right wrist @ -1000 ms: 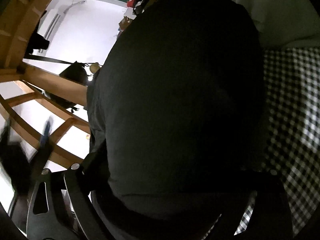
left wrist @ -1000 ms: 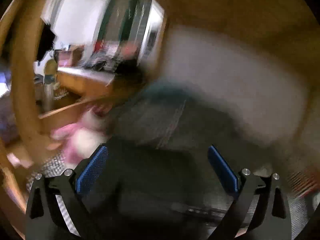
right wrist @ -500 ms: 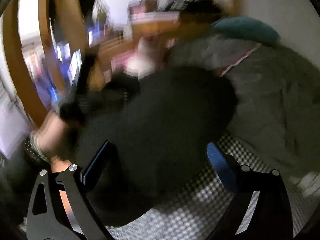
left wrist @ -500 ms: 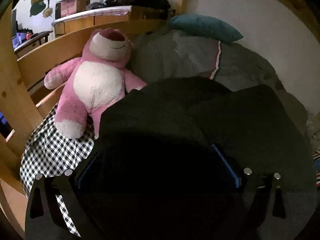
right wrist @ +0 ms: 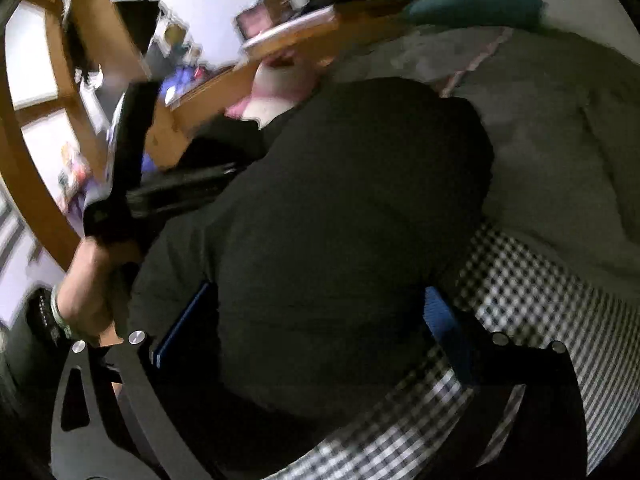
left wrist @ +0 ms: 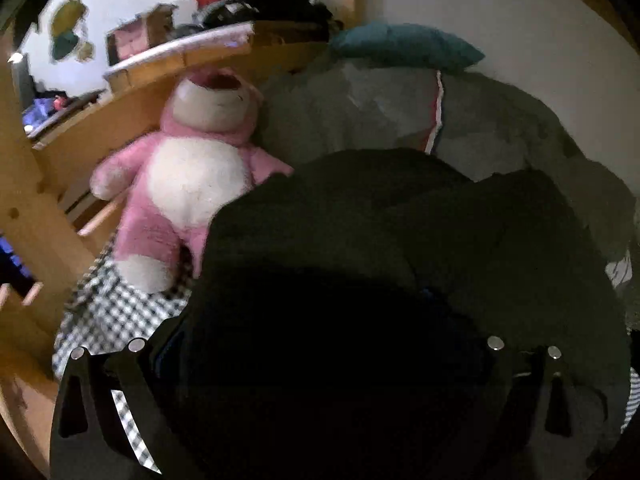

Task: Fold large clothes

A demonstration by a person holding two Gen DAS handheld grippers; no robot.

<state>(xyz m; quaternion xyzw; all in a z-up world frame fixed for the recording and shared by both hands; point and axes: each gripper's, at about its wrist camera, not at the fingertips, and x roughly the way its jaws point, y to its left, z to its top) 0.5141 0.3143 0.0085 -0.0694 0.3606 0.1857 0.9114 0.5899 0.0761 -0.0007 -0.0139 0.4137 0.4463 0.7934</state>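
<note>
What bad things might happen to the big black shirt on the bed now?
1. The black garment is bunched in a heap, so folding it now may trap wrinkles.
2. It lies right next to the pink teddy bear; pulling the cloth could knock the bear over.
3. Dark cloth covers the left tool, hiding its grip, and the right tool is open around the fabric, so a corner may slip onto the checkered sheet.

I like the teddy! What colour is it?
The teddy is pink with a white tummy, best seen from the left wrist.
</note>
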